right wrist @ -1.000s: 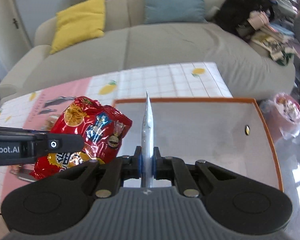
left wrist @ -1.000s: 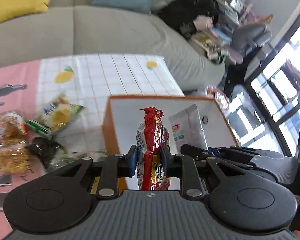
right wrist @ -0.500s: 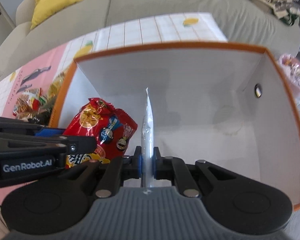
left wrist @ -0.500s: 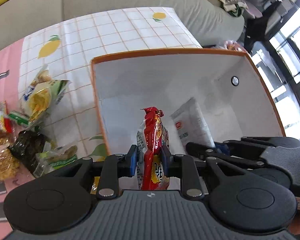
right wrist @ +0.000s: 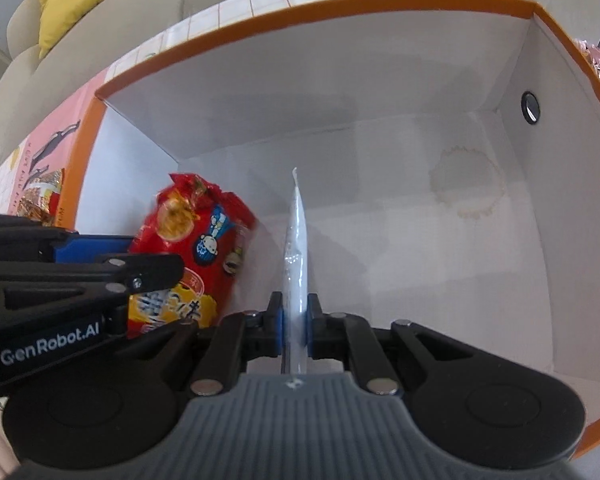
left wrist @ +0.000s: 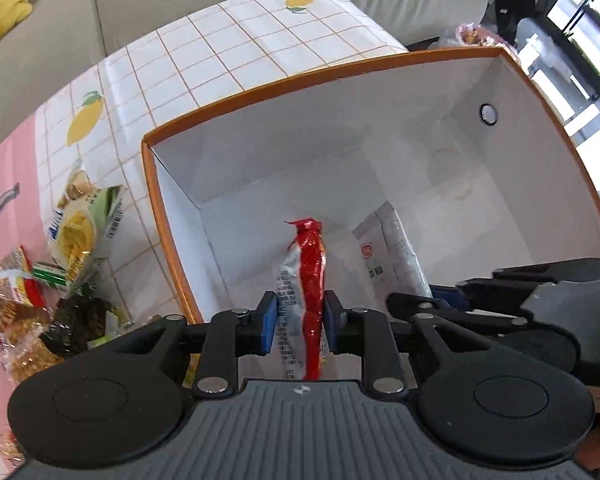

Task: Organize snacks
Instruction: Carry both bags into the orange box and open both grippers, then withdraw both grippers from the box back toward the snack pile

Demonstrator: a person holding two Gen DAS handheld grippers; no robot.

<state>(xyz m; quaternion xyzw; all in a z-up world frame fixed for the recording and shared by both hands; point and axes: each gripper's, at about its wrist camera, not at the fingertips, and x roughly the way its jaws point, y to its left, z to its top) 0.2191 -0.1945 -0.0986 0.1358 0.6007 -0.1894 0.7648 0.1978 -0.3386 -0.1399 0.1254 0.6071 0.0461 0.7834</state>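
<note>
1. Lower than a second ago and tipped steeply down: both tongs now reach inside the box [left wrist: 380, 80], where earlier the sofa and tablecloth filled the views above its rim.
2. Left tongs [left wrist: 300, 322]: nearly closed, blue pads pinching the red snack bag [left wrist: 310, 264] edge-on near its upper seam, the bag hanging down toward the box floor.
3. Right tongs [right wrist: 295, 322]: almost fully closed on the thin edge of the white pouch [right wrist: 296, 240], also hanging upright over the floor, just beside the red bag.
4. Best handled by sinking both bags until their bottoms touch the floor before letting go; a release from height likely tips them over.
5. Worth keeping the two bags side by side near the left wall, leaving the stained right half of the floor free for more.
6. Pads should open only slightly and lift straight up, so neither seam snags.
7. More snacks [left wrist: 80, 240] wait on the tablecloth [left wrist: 228, 48], left of the box.
</note>
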